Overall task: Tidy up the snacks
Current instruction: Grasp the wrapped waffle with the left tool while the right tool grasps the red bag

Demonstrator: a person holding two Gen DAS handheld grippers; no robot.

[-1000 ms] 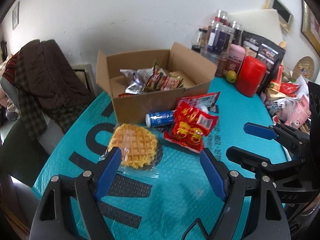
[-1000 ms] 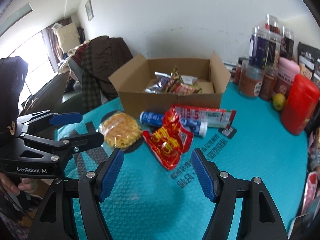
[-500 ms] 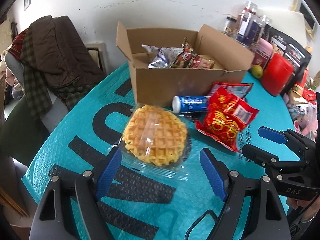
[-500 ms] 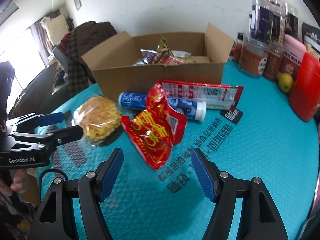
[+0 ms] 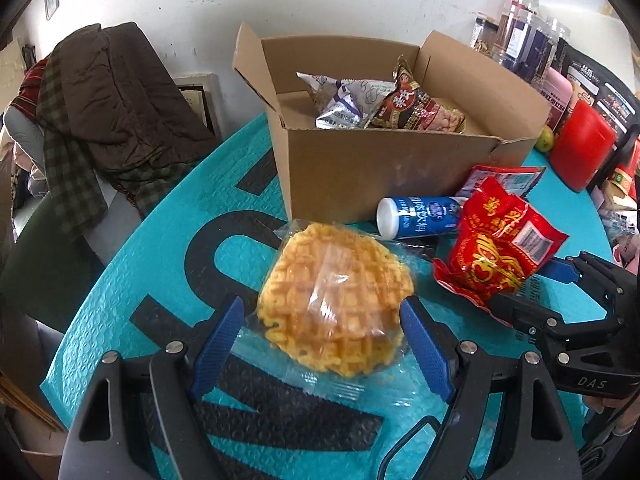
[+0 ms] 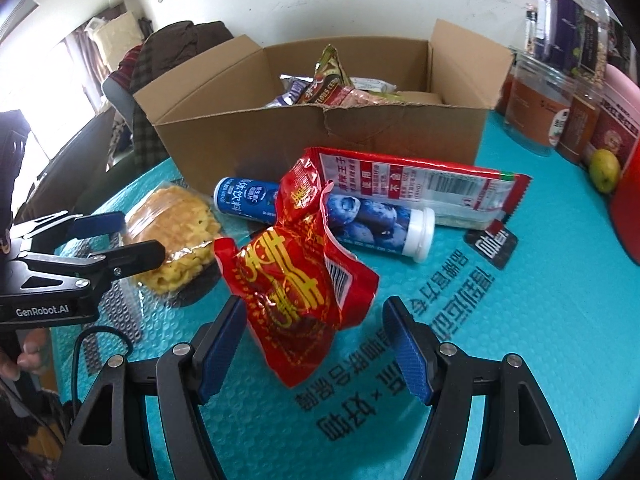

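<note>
Waffle pack (image 5: 334,304) lies between the spread left fingers (image 5: 218,338).

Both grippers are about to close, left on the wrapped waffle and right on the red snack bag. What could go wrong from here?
1. The left gripper is open around the waffle; a hard squeeze could crush it, or the loose clear wrapper could slip.
2. The red snack bag between the right gripper fingers leans on the blue bottle; lifting it may roll the bottle.
3. The two grippers sit close together and could collide on the way to the cardboard box.
</note>
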